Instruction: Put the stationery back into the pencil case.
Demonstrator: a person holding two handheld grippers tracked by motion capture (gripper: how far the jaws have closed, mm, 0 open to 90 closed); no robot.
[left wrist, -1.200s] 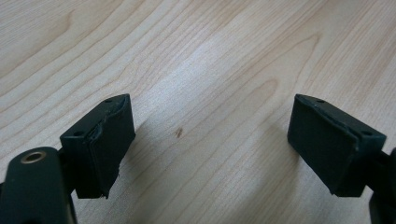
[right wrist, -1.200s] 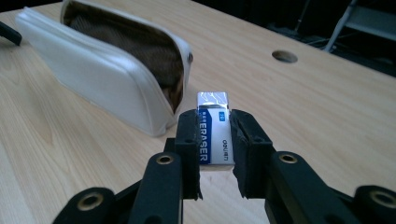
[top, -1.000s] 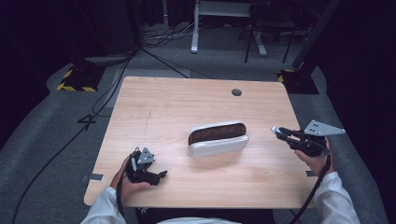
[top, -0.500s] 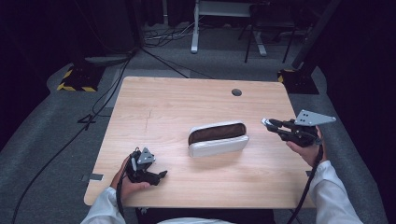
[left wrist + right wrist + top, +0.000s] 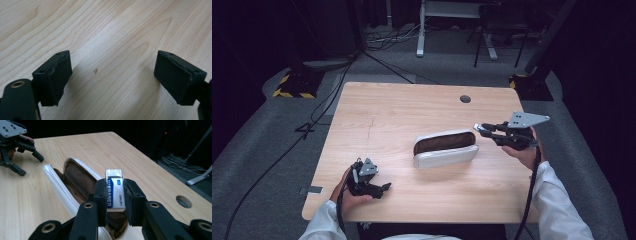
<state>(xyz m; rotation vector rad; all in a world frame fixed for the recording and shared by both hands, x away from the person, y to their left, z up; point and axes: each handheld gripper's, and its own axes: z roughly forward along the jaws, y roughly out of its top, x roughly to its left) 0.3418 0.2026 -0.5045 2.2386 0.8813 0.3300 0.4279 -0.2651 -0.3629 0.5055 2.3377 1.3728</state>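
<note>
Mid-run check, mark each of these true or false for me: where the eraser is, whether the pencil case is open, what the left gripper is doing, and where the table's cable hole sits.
1. The right gripper is shut on the eraser. True.
2. The pencil case is zipped closed. False: it lies open, its brown lining showing.
3. The left gripper holds a pen. False: its jaws stand open with only bare table between them.
4. The eraser already lies inside the pencil case. False: it is between the right gripper's jaws, at the case's right end in the high view.
5. A round hole sits in the table beyond the case, towards the far edge. True.
</note>
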